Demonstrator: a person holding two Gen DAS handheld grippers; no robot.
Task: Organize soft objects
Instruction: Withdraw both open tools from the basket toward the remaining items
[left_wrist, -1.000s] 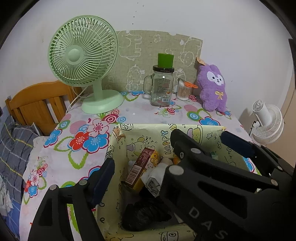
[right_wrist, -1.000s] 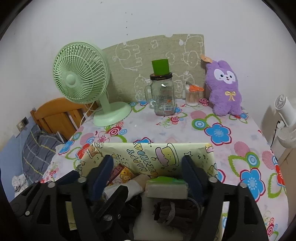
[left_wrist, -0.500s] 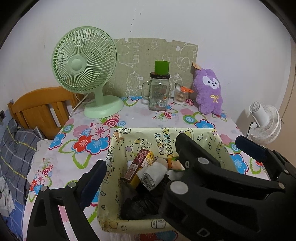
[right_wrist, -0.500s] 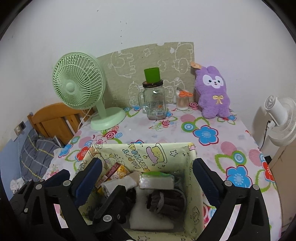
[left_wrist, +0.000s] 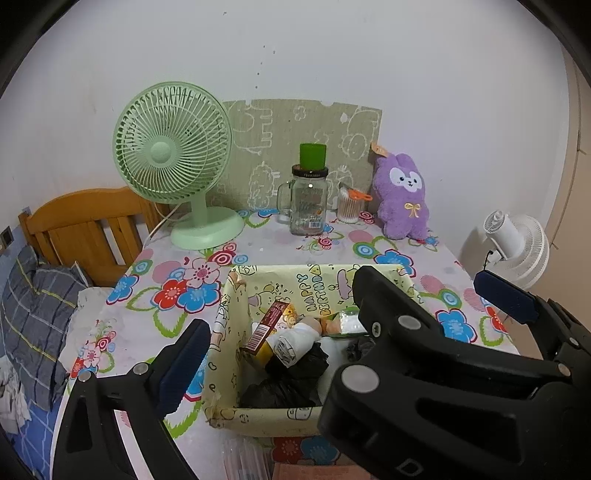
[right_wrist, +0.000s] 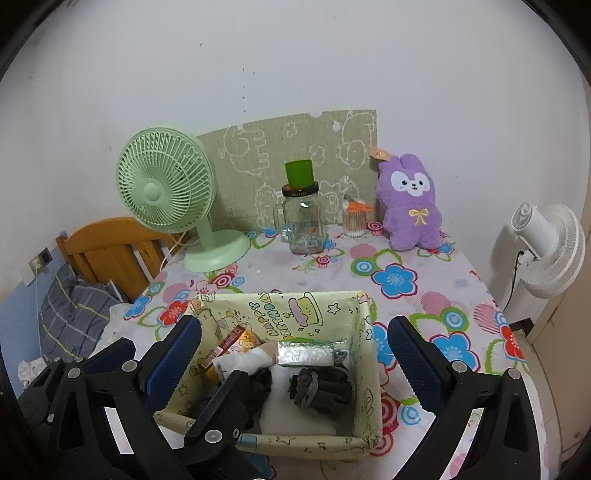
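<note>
A yellow cartoon-print box (left_wrist: 229, 325) (right_wrist: 365, 369) sits on the flowered table. It holds a tissue pack (right_wrist: 306, 352), a grey glove (right_wrist: 321, 387), a rolled white cloth (left_wrist: 295, 338) (right_wrist: 242, 362), black fabric (left_wrist: 291, 376) and a snack box (left_wrist: 267, 325). A purple plush rabbit (left_wrist: 402, 199) (right_wrist: 412, 203) stands at the back right. My left gripper (left_wrist: 343, 314) is open and empty above the box. My right gripper (right_wrist: 295, 358) is open and empty, its fingers spread wider than the box.
A green desk fan (left_wrist: 173, 155) (right_wrist: 166, 181) stands at the back left. A glass jar with a green cup on it (left_wrist: 308, 199) (right_wrist: 301, 218) and a toothpick holder (left_wrist: 349, 206) are at the back. A white fan (right_wrist: 546, 247) stands right of the table, a wooden bed frame (left_wrist: 85, 225) left.
My right gripper has opened wide and let go of the tissue pack, which now lies in the box. Both grippers have pulled back and up from the box.
</note>
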